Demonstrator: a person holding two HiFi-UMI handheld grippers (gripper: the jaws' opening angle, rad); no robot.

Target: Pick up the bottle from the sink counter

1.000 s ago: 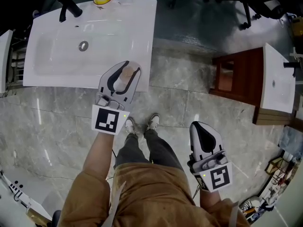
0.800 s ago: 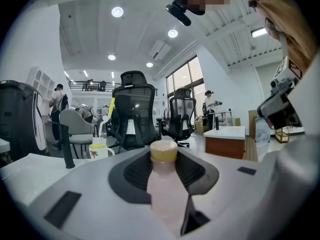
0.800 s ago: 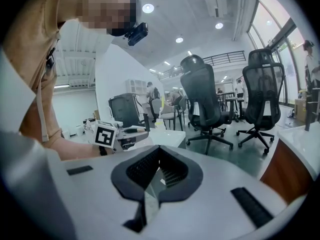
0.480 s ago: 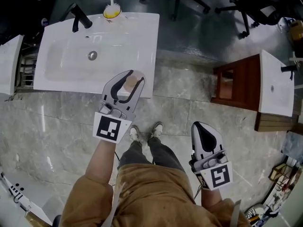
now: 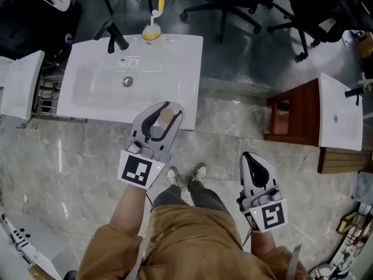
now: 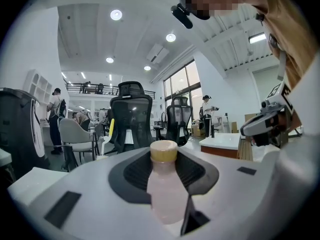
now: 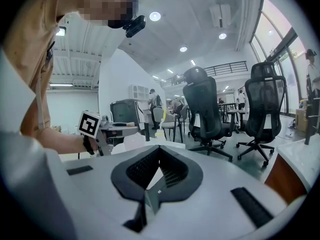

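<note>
A small bottle (image 6: pixel 167 191) with a pale pink body and a tan cap (image 6: pixel 164 151) stands upright between the jaws of my left gripper (image 5: pixel 171 108), which is shut on it. In the head view the bottle (image 5: pixel 165 117) hangs over the front right corner of the white sink counter (image 5: pixel 180 57). My right gripper (image 5: pixel 254 158) is held low at the right over the floor. Its fingertips (image 7: pixel 159 149) meet with nothing between them.
A black faucet (image 5: pixel 115 38) and a yellow brush in a cup (image 5: pixel 152 31) stand at the back of the sink. A brown cabinet (image 5: pixel 291 112) with a second white basin (image 5: pixel 344 112) stands at the right. Office chairs (image 5: pixel 233 4) stand beyond the sink.
The head view has shifted, so the sink sits lower and further right in the picture. My left gripper still holds the bottle over the counter's front right corner. The right gripper has hardly moved.
</note>
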